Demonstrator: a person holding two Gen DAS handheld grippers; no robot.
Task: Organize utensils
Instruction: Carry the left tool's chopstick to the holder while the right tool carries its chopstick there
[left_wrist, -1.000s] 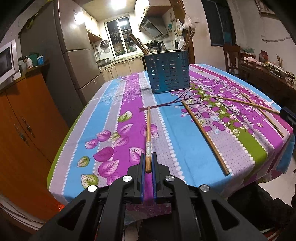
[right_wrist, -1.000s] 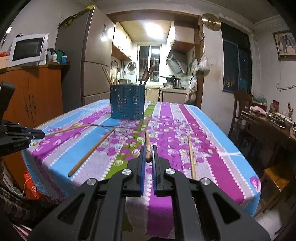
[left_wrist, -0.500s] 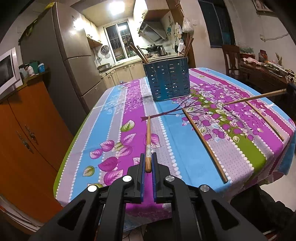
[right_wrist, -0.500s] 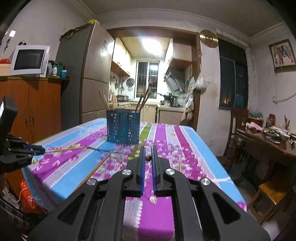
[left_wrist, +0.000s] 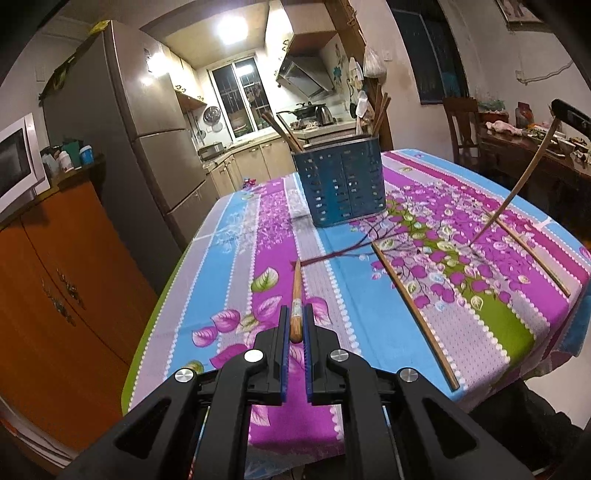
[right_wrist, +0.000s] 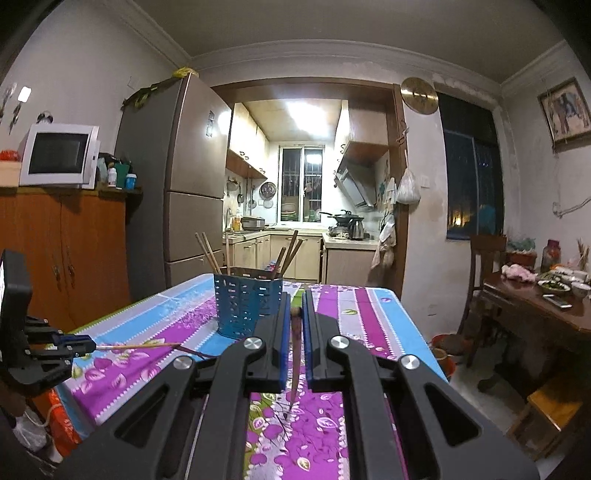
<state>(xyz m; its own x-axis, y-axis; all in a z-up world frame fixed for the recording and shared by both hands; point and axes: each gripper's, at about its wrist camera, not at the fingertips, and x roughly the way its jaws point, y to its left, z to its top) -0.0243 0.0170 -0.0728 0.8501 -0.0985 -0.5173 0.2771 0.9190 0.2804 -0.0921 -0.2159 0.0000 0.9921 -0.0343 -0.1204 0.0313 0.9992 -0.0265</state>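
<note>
My left gripper (left_wrist: 295, 310) is shut on the thick end of a wooden chopstick (left_wrist: 296, 291), which points ahead just above the flowered tablecloth (left_wrist: 240, 258). My right gripper (right_wrist: 296, 295) is shut on the top end of another chopstick (right_wrist: 293, 365), which hangs steeply down, its tip close over the cloth. In the left wrist view that chopstick (left_wrist: 517, 188) slants down from the right gripper (left_wrist: 570, 116). A blue perforated utensil holder (left_wrist: 341, 188) with several chopsticks stands mid-table. Two loose chopsticks (left_wrist: 413, 314) (left_wrist: 528, 253) lie on the cloth.
A steel fridge (right_wrist: 184, 177) and an orange cabinet (left_wrist: 55, 295) with a microwave (right_wrist: 59, 155) stand left of the table. A wooden chair (right_wrist: 484, 266) and a side table (right_wrist: 535, 306) with dishes are on the right. A red bucket (right_wrist: 443, 354) sits on the floor.
Both grippers have risen with their chopsticks. The right one's chopstick left the cloth and now hangs tip down. The left one's chopstick lifted slightly, and the view tilted up.
</note>
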